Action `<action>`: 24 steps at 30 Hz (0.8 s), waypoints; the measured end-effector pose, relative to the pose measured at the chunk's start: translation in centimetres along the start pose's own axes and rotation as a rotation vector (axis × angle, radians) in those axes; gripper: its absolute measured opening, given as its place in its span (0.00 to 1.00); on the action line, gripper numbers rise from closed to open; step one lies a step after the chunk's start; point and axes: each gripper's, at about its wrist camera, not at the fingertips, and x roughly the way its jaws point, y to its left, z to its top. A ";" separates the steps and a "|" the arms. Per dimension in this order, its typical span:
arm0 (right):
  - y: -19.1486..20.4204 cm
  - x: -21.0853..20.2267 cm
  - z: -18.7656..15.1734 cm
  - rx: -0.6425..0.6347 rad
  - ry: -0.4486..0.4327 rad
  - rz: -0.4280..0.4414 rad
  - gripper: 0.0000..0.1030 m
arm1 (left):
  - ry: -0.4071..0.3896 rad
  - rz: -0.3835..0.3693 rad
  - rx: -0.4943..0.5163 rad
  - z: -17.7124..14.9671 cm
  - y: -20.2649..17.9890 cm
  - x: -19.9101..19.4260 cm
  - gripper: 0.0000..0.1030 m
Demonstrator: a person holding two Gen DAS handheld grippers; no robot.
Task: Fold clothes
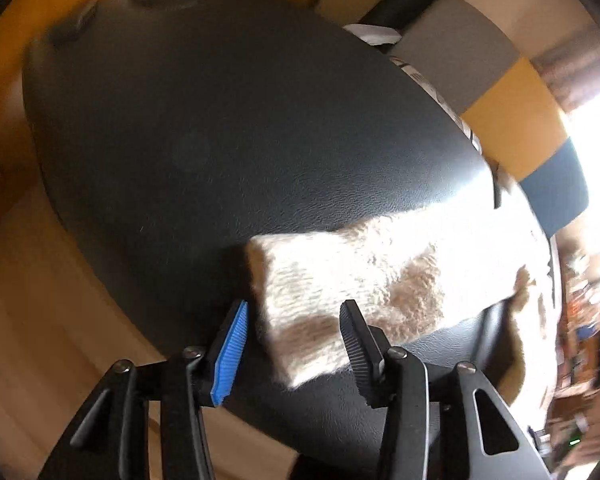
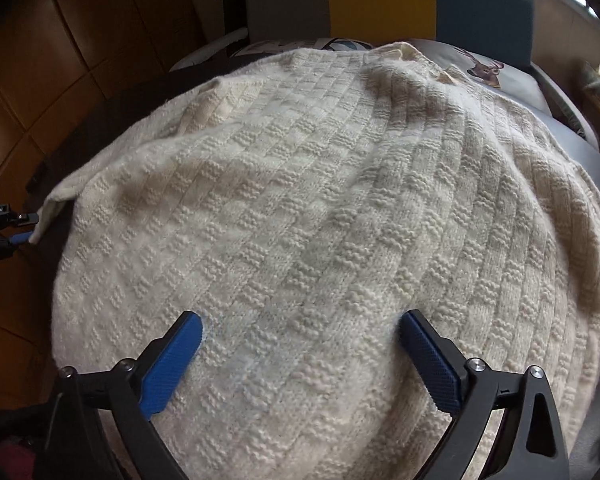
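Both hand-held grippers are standing open over a cream knitted sweater (image 2: 320, 208) that is lying spread on a dark round table (image 1: 220, 140). In the right wrist view the right gripper (image 2: 300, 344) is hovering low above the body of the knit with its jaws wide and nothing pinched between them. In the left wrist view the left gripper (image 1: 296, 332) is pointing down at the end of one sleeve (image 1: 340, 288), which is reaching out across the bare tabletop; its jaws are parted on either side of the cuff end, and the pads do not appear to be pressing on it. The sweater is looking flattened rather than folded, so the step in hand is probably taking hold for a first fold. To do that well, each gripper should be biting a full thickness of knit near an edge rather than a loose thread, closing squarely, and lifting only enough to carry the sleeve inward over the body. Thick wool is likely stretching under a pull, so both hands should be moving together.
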 end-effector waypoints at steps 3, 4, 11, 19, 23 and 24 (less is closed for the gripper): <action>0.1 0.0 0.0 -0.004 0.001 -0.007 0.99 | -0.047 0.104 0.112 -0.9 -2.2 0.1 0.30; 0.2 -0.1 0.0 -0.004 0.002 -0.010 1.00 | -0.050 0.089 0.109 -0.8 -2.5 0.1 0.14; 0.6 -0.3 -0.1 -0.025 0.014 -0.029 1.00 | -0.253 0.038 0.070 4.6 -2.9 -4.7 0.07; 0.4 0.1 0.2 -0.023 0.020 -0.045 1.00 | -0.261 0.177 0.118 13.1 -4.6 -2.1 0.07; 0.3 0.2 0.1 -0.024 0.023 -0.047 1.00 | -0.179 0.318 0.126 14.9 -3.7 3.0 0.07; 0.2 0.3 0.0 -0.025 0.024 -0.047 1.00 | -0.158 0.353 0.128 15.4 -3.4 4.2 0.07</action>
